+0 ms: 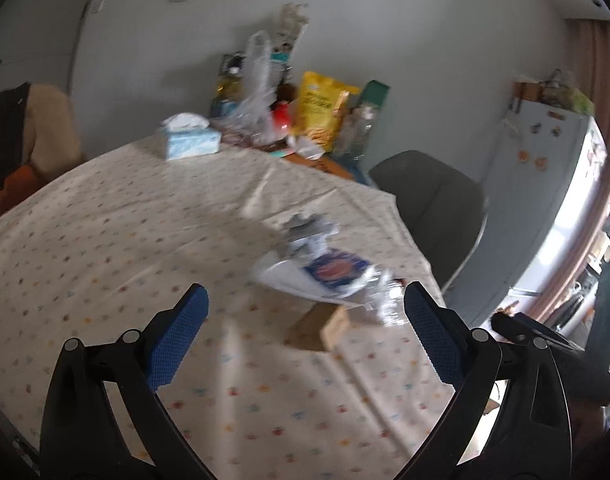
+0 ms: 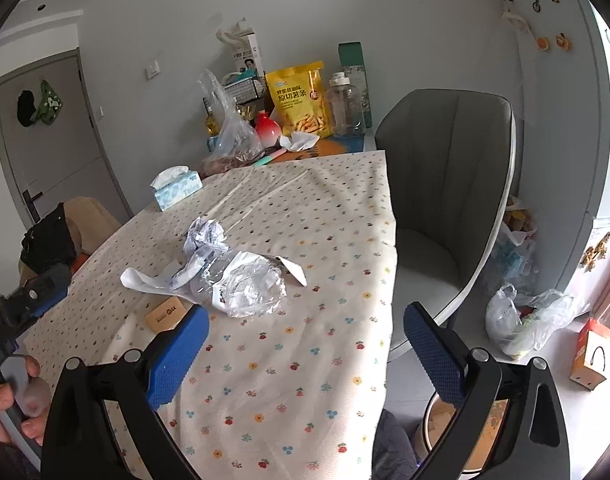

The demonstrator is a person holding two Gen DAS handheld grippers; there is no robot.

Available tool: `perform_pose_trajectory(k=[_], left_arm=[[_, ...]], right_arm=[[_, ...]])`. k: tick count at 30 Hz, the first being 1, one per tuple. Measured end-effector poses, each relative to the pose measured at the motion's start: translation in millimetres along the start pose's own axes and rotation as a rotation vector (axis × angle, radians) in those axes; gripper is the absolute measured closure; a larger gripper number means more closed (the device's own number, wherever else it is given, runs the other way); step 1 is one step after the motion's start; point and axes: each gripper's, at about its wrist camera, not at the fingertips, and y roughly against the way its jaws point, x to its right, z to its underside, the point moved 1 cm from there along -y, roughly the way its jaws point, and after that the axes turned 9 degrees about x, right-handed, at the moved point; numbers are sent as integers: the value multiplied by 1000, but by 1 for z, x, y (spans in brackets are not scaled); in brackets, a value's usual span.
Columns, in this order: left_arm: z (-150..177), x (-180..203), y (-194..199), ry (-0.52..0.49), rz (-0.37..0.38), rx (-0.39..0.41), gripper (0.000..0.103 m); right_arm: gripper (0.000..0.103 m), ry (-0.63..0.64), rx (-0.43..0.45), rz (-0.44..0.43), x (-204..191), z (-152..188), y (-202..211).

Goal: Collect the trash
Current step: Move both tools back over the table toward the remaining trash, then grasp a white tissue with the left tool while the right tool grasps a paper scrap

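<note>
From my left wrist, my left gripper [image 1: 305, 300] hangs with its jaws released and empty over the bench [image 1: 105, 220], whose cloth is thin and creased. The trash pile [image 1: 325, 268] lies just beyond my jaws, nearer the grey chair [image 1: 429, 200] than the tissue box [image 1: 189, 138]. This view is smeared, so I judge a grab now could miss. A small cardboard box [image 1: 325, 328] sits at the pile's near edge, stiff and flat-sided.

From my right wrist, my right gripper [image 2: 305, 320] is likewise released and holds nothing. Here the pile is sharp: a crumpled paper ball [image 2: 207, 236] on the tissue-box side, a long white strip [image 2: 145, 280], and a crinkled clear plastic film [image 2: 249, 284] towards the chair. The film looks slick and springy; I expect it to slip from a shallow pinch, or drag the light paper off the chair-side edge. Closing low could also pinch the cloth and tug everything.
</note>
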Motion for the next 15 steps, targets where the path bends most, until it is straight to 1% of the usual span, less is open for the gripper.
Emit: perform_pose_trajectory(k=[2, 6, 9, 11, 13, 14, 15], left_arm=[[3, -10, -2, 13, -3, -17, 6], [6, -20, -11, 3, 5, -47, 6], [6, -23, -21, 23, 14, -65, 7], [6, -24, -29, 36, 12, -69, 14], [5, -26, -40, 57, 26, -85, 18], [5, -27, -47, 65, 27, -98, 24], [4, -27, -52, 72, 31, -108, 27]], right_arm=[[8, -7, -2, -10, -1, 2, -2], [8, 9, -18, -27, -6, 8, -7], [8, 13, -42, -71, -8, 11, -12], [8, 15, -51, -79, -9, 12, -15], [8, 14, -62, -92, -9, 13, -18], [8, 13, -64, -98, -9, 13, -19], [9, 11, -64, -101, -9, 13, -20]])
